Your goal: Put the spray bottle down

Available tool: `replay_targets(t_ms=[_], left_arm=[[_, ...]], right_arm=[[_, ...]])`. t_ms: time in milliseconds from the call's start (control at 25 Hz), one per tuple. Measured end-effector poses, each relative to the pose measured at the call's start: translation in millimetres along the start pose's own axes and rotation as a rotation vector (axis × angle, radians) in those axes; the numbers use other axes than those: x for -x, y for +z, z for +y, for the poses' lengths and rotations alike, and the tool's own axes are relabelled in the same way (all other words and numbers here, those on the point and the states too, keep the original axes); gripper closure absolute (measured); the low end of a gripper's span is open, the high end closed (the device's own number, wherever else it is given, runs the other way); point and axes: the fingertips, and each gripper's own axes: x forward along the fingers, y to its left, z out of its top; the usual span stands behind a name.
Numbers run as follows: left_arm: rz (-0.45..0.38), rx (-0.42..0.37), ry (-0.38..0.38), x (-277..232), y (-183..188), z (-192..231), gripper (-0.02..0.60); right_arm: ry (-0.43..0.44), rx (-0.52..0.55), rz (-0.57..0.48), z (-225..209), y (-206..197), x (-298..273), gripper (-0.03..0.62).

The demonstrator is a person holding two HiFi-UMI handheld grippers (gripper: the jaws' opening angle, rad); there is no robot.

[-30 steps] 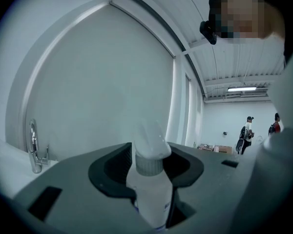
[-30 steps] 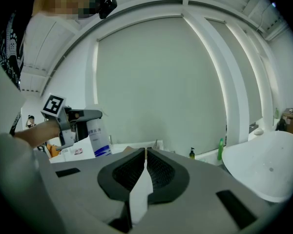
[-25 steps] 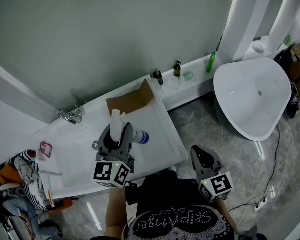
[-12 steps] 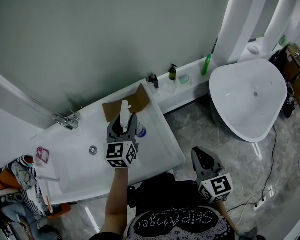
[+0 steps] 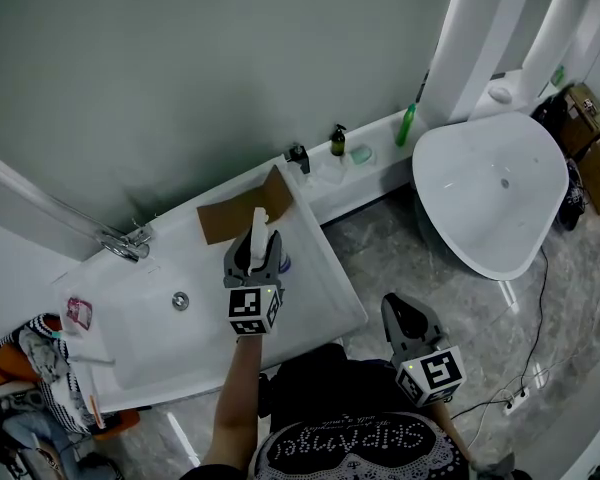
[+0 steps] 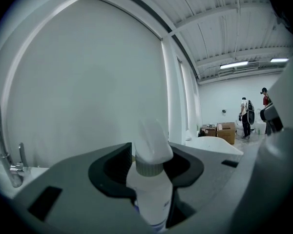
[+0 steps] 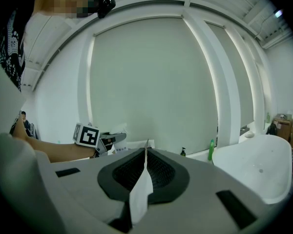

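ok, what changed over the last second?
The left claw carried the spray bottle across the white tub, away from the person toward the cardboard, grip unchanged. The right claw stayed put, shut on a white slip.

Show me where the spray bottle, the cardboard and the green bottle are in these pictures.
spray bottle (image 6: 151,196), left gripper view, on its white body.
cardboard (image 5: 230,216), head view, its flat middle.
green bottle (image 5: 407,126), head view, its body.

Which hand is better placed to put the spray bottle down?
Left. The left gripper grips the spray bottle right over the tub; the right gripper hangs back over the floor, pinching a white sheet.
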Motion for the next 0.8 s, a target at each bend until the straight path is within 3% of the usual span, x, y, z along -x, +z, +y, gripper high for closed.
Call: replay_targets(t_ms=[160, 800], left_arm=[[-0.019, -0.035, -0.024, -2.5, 1.0, -7.0, 0.400], [-0.007, -0.041, -0.037, -4.6, -0.7, -8.5, 0.397]], right_arm=[[0.003, -0.001, 0.006, 1.0, -2.0, -1.3, 0.566], [0.034, 0.011, -0.012, 9.1, 2.7, -5.3, 0.566]])
